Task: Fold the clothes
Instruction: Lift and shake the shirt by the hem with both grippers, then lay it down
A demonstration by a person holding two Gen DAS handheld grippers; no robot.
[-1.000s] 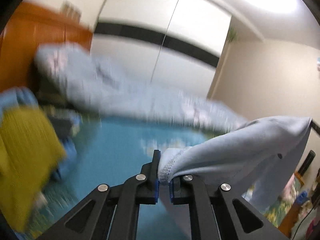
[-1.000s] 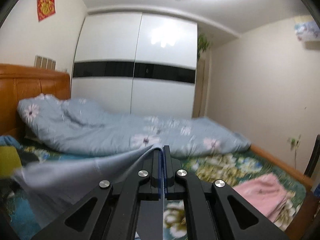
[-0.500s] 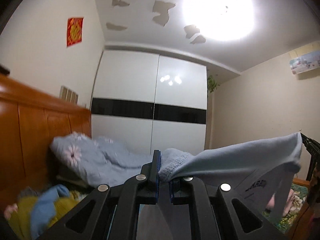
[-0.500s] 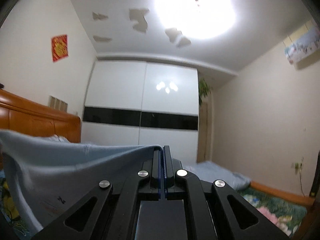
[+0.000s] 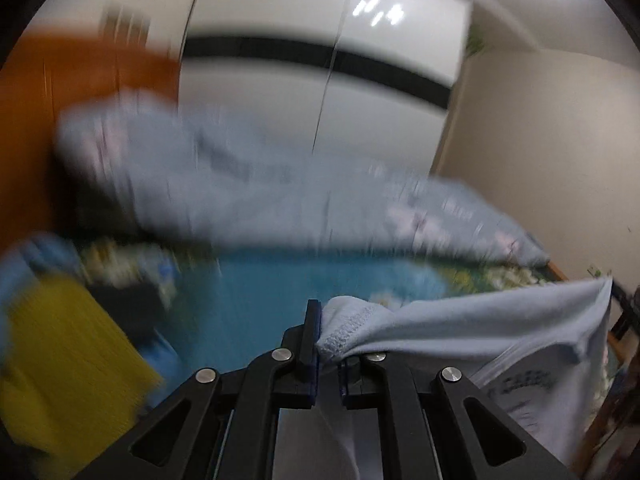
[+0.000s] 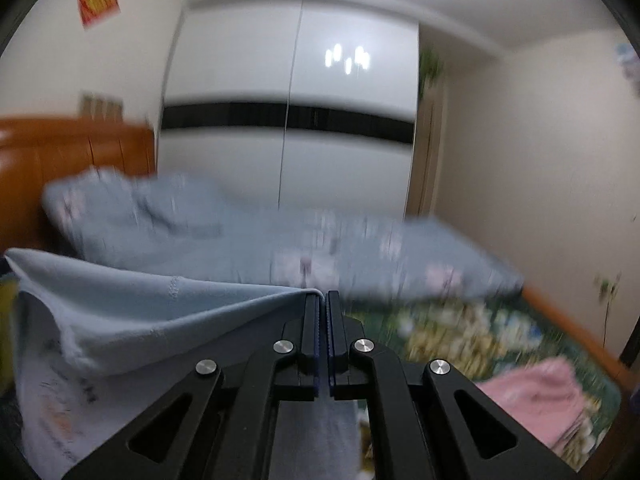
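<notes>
A light blue shirt with dark printed lettering hangs in the air between my two grippers, above the bed. My left gripper is shut on a bunched, stitched hem of it, and the cloth runs off to the right. In the right wrist view the same light blue shirt stretches away to the left, its thin edge pinched where my right gripper is shut on it. The shirt's lower part droops below both grippers, out of sight.
A rumpled pale blue floral duvet lies along the far side of the bed, before a white wardrobe. A yellow garment and blue clothes lie at the left by the wooden headboard. Folded pink clothes sit at the right.
Both grippers swung up toward the ceiling with the shirt stretched between them, then came back down to face the bed. Both grips on the shirt held throughout.
</notes>
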